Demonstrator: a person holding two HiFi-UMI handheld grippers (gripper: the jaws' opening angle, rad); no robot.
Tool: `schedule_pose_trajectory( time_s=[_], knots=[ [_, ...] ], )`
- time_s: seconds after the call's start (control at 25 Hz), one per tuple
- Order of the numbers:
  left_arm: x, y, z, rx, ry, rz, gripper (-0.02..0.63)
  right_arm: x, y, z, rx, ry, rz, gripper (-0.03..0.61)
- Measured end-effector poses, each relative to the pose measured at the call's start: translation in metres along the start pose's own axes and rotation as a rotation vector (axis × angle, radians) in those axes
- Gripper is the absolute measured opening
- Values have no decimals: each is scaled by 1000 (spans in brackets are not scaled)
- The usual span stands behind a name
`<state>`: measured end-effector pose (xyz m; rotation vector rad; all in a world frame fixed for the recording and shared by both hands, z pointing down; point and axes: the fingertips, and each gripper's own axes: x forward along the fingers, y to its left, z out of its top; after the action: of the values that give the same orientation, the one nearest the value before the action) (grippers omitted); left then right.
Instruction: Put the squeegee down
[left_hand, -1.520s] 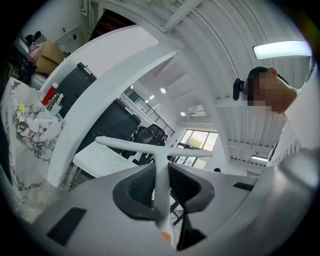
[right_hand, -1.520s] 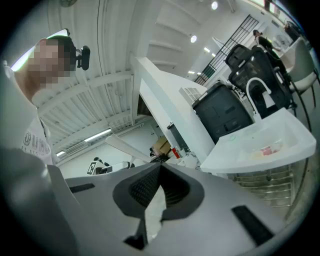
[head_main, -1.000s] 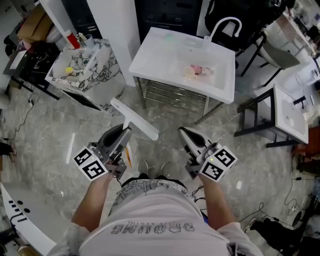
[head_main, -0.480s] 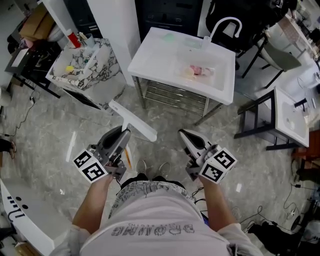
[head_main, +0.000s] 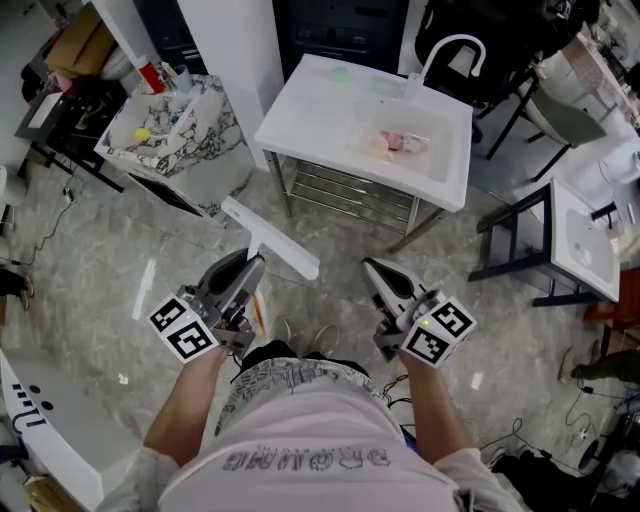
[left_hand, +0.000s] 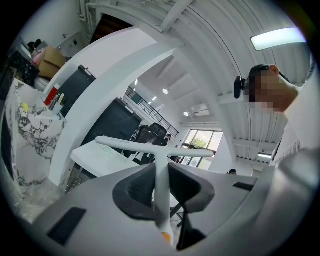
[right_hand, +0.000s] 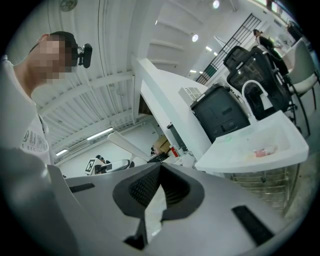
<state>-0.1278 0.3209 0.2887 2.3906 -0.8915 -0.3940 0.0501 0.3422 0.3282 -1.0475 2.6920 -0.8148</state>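
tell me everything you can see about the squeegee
The squeegee is white, looks like plastic and is T-shaped: a long straight blade bar crosses the top of a slim handle that has an orange end. The left gripper is shut on the handle and holds it roughly level in the air above the grey floor. The blade bar is on the far side from the person, toward the white sink stand. Nothing else touches it.

Left of my left gripper I have open floor. The sink blocks top centre, a marble stand upper left, a second sink right.
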Motion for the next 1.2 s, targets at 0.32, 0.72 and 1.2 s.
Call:
schedule_pose_trajectory(
  time_s=[0.32, 0.72, 1.2],
  knots=[
    [10, 4, -2, 8, -13, -4, 97, -4, -11, 1, -5, -2, -7, 8],
    [22, 13, -4, 16, -28, -8, 97, 0, -28, 3, -8, -9, -1, 8],
    [59, 38, 10, 17, -32, -3, 97, 19, -62, 25, -3, -6, -3, 8]
  ],
)
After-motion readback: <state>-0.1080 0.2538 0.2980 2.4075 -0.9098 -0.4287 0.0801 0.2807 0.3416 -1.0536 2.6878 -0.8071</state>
